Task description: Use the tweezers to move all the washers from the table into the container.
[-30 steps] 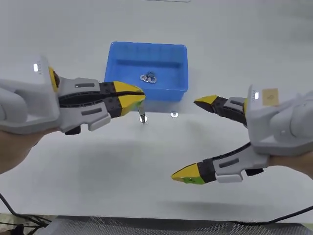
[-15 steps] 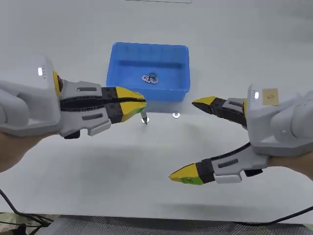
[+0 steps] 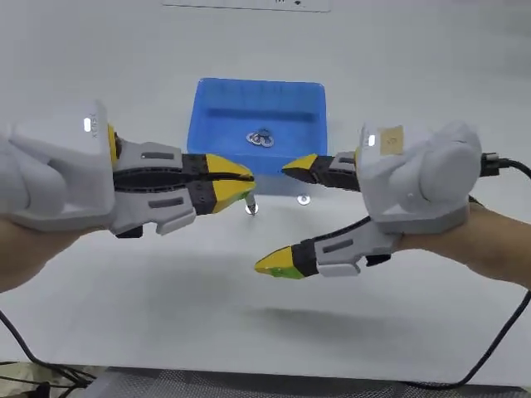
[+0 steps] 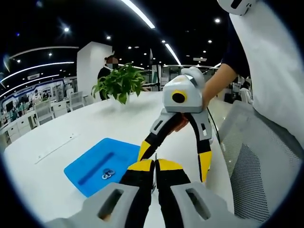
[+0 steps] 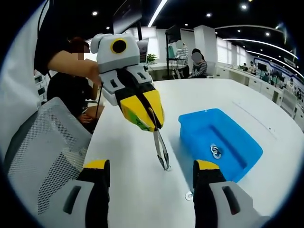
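Observation:
My left gripper (image 3: 247,184) is shut on thin metal tweezers (image 3: 250,201), whose tips (image 5: 166,167) point down at the white table just in front of the blue container (image 3: 199,124). I cannot tell whether the tips hold a washer. One washer (image 3: 304,200) lies on the table close to the container's front wall, also in the right gripper view (image 5: 189,194). Several washers (image 3: 261,138) lie inside the container. My right gripper (image 3: 274,217) stands wide open right beside the tweezers, with nothing between its jaws.
The white table (image 3: 166,315) stretches wide on all sides. A potted plant (image 4: 118,83) stands far back on it. A mesh chair (image 5: 42,147) is beside the table's edge, and people sit at distant desks.
My right gripper has moved left, close to the tweezers and the left gripper, and stayed open. The left gripper stays shut on the tweezers at about the same spot.

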Motion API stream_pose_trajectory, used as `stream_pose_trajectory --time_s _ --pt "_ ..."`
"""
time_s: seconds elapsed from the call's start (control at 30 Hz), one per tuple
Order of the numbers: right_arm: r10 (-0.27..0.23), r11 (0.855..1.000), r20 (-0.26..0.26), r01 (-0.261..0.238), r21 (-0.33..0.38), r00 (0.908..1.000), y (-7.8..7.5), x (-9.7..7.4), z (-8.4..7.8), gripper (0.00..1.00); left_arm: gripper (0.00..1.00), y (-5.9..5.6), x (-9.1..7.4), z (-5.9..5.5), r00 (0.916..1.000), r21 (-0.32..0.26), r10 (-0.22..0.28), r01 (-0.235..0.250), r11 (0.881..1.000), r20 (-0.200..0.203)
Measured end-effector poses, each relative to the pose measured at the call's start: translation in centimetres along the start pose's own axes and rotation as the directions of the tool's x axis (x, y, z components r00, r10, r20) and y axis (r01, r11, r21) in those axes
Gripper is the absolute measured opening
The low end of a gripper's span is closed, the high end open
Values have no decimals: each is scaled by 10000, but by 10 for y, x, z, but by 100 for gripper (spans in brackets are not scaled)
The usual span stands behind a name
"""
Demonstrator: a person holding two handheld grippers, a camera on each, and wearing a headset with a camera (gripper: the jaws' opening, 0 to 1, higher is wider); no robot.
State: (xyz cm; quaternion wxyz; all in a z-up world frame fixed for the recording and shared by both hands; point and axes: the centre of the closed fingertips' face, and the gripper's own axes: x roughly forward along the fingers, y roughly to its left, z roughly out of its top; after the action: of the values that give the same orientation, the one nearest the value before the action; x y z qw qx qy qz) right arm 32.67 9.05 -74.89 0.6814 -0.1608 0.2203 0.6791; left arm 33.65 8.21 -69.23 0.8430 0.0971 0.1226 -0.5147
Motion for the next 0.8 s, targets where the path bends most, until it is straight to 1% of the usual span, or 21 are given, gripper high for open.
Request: stream_pose_trajectory --time_s 0.03,0.07,0.13,0.23,0.33,0.43,0.53,0.67,0.73,0.77,0.8 --pt "61 9998 -1 -61 -187 10000 0 3 1 67 5 0 0 0 10000 -24 -6 6 10000 -3" --pt "92 9994 -40 -93 -337 9999 0 5 2 62 5 -1 0 0 10000 -43 -5 5 10000 -2" --pt "160 9980 -209 -173 -613 9997 -3 11 1 53 5 -1 0 -1 10000 -60 -1 1 10000 -8" --pt "443 9966 -388 -469 -684 9983 -6 19 -1 48 5 1 -1 -2 10000 -75 -18 18 10000 -52" --pt "574 9927 -532 -627 -1031 9969 -8 22 0 40 5 1 -2 -2 10000 -121 -46 45 9999 -85" --pt "672 9905 -604 -739 -1161 9959 -9 26 2 31 5 2 -1 -3 9999 -134 -74 73 9999 -91" --pt "784 9863 -710 -877 -1396 9944 -9 28 4 27 5 2 -1 -3 9999 -151 -80 79 9999 -91" --pt "931 9767 -957 -1095 -1844 9911 -7 31 3 22 5 1 -2 -3 9999 -162 -104 102 9998 -104" --pt "998 9728 -1145 -1210 -1974 9884 -7 33 0 19 5 1 -2 -4 9999 -172 -97 95 9998 -107" --pt "947 9686 -1316 -1218 -2166 9868 -8 34 -3 17 5 2 -2 -4 9999 -169 -89 87 9998 -113" --pt "943 9662 -1370 -1238 -2262 9861 -8 34 -4 17 5 2 -3 -4 9999 -169 -91 89 9998 -122"
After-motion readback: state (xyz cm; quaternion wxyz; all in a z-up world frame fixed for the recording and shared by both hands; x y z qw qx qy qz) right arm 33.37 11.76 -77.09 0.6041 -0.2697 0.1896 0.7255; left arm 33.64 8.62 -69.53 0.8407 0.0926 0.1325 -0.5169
